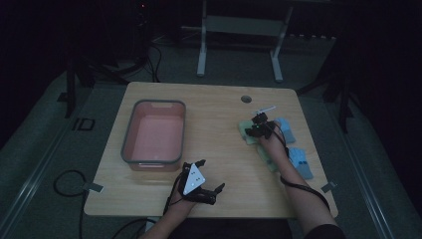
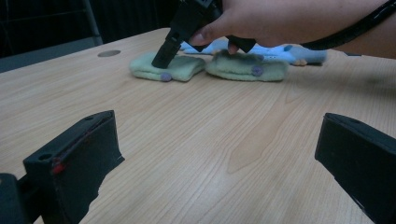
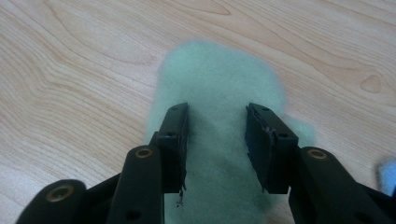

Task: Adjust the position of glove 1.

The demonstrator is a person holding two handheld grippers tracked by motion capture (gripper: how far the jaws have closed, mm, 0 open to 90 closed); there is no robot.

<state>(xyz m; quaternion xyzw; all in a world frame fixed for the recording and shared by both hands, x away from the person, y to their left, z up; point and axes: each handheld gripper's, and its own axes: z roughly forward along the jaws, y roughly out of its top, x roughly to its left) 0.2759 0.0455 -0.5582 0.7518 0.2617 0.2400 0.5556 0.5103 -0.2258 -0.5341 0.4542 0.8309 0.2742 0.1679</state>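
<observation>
My right tool (image 3: 217,149), half-open, straddles soft light-green fleece pad (image 3: 219,93); light, limp, I'd pinch mid-body. Left tool (image 2: 219,154) wide, well short of pad.

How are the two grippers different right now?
The right gripper is pressed down on a green slipper, its fingers partly apart; the left gripper hovers over bare table, fingers spread wide and empty. Both are black and hand-held.
</observation>
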